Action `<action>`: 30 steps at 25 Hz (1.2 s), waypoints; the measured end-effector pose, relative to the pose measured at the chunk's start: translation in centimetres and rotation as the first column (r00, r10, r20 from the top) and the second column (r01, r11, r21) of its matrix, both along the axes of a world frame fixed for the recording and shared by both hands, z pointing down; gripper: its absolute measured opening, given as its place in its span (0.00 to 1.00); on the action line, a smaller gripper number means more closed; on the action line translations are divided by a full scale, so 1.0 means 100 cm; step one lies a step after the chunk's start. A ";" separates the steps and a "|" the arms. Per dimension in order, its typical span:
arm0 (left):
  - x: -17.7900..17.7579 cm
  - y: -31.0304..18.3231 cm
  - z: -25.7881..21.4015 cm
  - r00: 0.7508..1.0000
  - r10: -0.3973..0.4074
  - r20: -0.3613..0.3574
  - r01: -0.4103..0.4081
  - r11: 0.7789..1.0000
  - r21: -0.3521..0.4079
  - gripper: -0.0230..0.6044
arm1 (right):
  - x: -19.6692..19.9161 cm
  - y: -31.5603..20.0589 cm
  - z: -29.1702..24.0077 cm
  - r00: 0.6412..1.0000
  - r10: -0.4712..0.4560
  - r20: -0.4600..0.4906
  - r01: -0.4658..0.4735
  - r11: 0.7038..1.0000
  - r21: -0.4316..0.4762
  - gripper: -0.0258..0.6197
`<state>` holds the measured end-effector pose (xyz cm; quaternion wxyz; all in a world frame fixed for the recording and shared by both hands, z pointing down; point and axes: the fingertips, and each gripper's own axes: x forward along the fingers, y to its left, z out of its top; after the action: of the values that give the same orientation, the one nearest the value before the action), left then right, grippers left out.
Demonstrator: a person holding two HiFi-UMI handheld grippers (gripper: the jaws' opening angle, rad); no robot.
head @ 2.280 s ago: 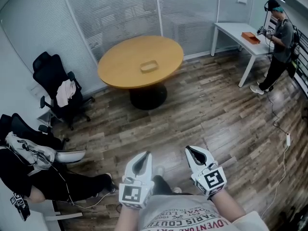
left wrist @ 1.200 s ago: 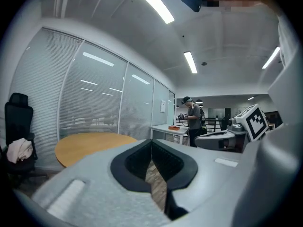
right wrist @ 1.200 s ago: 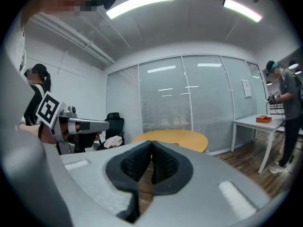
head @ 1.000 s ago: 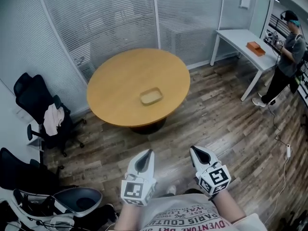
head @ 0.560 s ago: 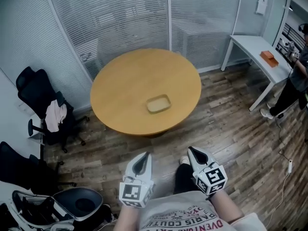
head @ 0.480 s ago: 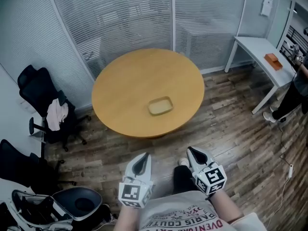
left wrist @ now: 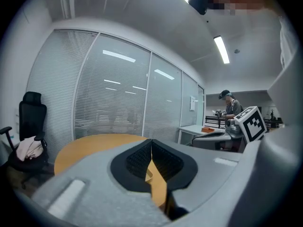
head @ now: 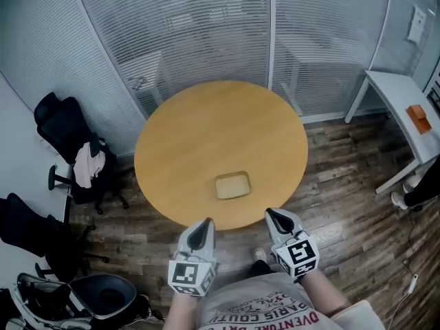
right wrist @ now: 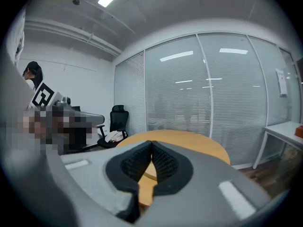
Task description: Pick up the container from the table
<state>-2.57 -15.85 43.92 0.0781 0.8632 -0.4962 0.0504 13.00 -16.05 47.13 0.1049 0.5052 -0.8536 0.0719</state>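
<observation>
On the round table (head: 206, 129), toward its near edge, sits the shallow tan container (head: 232, 185), alone. Just short of that edge, the left gripper (head: 203, 227) and right gripper (head: 275, 217) hover side by side, pointing at the table, each with jaws pressed together on nothing. Far left stands a black chair (head: 65, 126) draped with pale cloth; at right, a white desk (head: 392, 98).
</observation>
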 end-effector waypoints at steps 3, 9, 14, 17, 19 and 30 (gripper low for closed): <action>0.018 -0.040 0.001 0.999 -0.044 0.006 0.044 0.999 -0.014 0.05 | 0.022 -0.048 0.001 0.999 -0.038 0.009 0.038 0.999 -0.019 0.04; 0.037 -0.083 0.013 0.989 -0.139 0.048 0.141 0.989 -0.035 0.05 | 0.050 -0.107 0.017 0.994 -0.102 0.030 0.104 0.993 -0.064 0.04; 0.032 -0.104 0.019 0.983 -0.172 0.058 0.175 0.984 -0.043 0.05 | 0.042 -0.139 0.036 0.990 -0.125 0.069 0.133 0.983 -0.124 0.04; 0.026 -0.121 0.017 0.984 -0.173 0.044 0.174 0.985 -0.021 0.05 | 0.037 -0.157 0.041 0.991 -0.107 0.082 0.118 0.982 -0.148 0.04; 0.021 -0.136 0.017 0.986 -0.164 0.035 0.165 0.986 -0.022 0.05 | 0.033 -0.168 0.044 0.993 -0.091 0.071 0.101 0.981 -0.166 0.04; 0.007 -0.212 0.023 0.998 -0.068 0.002 0.068 0.998 -0.013 0.05 | 0.025 -0.226 0.119 1.000 0.003 -0.012 -0.008 0.903 -0.430 0.04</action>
<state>-1.91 -37.06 46.19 0.0849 0.8454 -0.5248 0.0517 15.49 -38.68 58.99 0.2182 0.4727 -0.8146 0.2555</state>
